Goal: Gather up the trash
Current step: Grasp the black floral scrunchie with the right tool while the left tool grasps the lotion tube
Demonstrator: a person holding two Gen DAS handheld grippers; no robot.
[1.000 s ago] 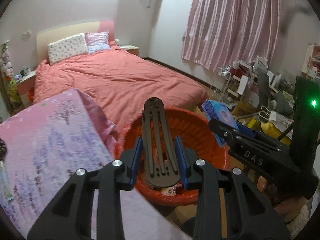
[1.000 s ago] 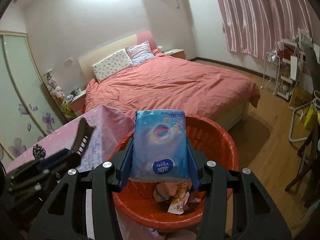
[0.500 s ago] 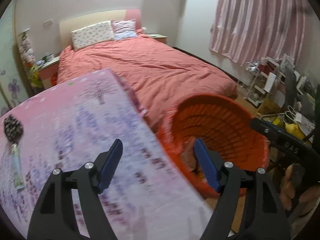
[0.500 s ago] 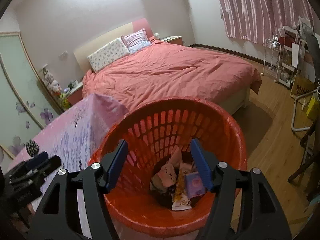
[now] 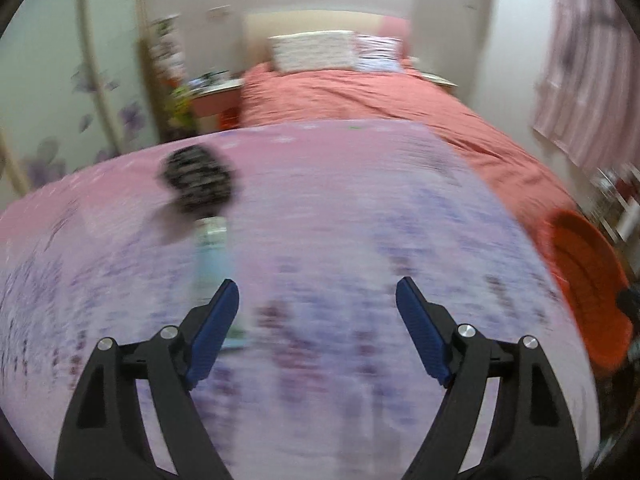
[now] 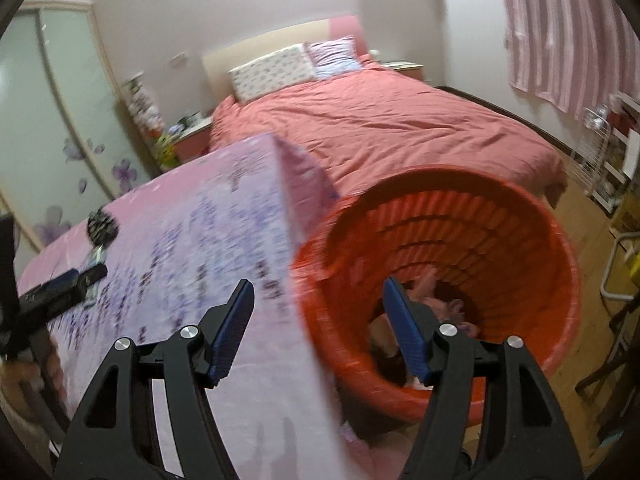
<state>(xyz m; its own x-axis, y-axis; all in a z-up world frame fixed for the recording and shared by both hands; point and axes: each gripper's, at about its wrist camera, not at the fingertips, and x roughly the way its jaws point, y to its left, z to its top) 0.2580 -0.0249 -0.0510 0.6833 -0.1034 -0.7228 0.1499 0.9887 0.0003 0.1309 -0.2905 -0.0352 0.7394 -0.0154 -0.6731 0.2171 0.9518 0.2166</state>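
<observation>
My left gripper (image 5: 316,284) hangs over the pink and purple tablecloth (image 5: 340,220), its jaws opening with nothing between them. Just beyond its left finger lies a pale blue tube (image 5: 212,264), with a black and white fuzzy ball (image 5: 196,180) at the tube's far end. The view is blurred. My right gripper (image 6: 318,284) stands open and empty above the gap between the table edge (image 6: 280,216) and the orange basket (image 6: 520,240). Wrappers and other trash (image 6: 436,300) lie at the basket's bottom. The basket (image 5: 588,280) also shows at the right of the left wrist view.
A bed with a coral cover (image 6: 380,120) stands behind the table and basket. A bedside table (image 6: 188,132) and glass sliding doors (image 6: 52,120) are at the left. Pink curtains (image 6: 560,32), a wire rack (image 6: 600,160) and wooden floor (image 6: 592,240) lie to the right.
The left gripper let go of a black slotted piece over the basket and swung left over the table. The right gripper dropped the blue tissue pack into the basket and shifted left. Both jaws widened.
</observation>
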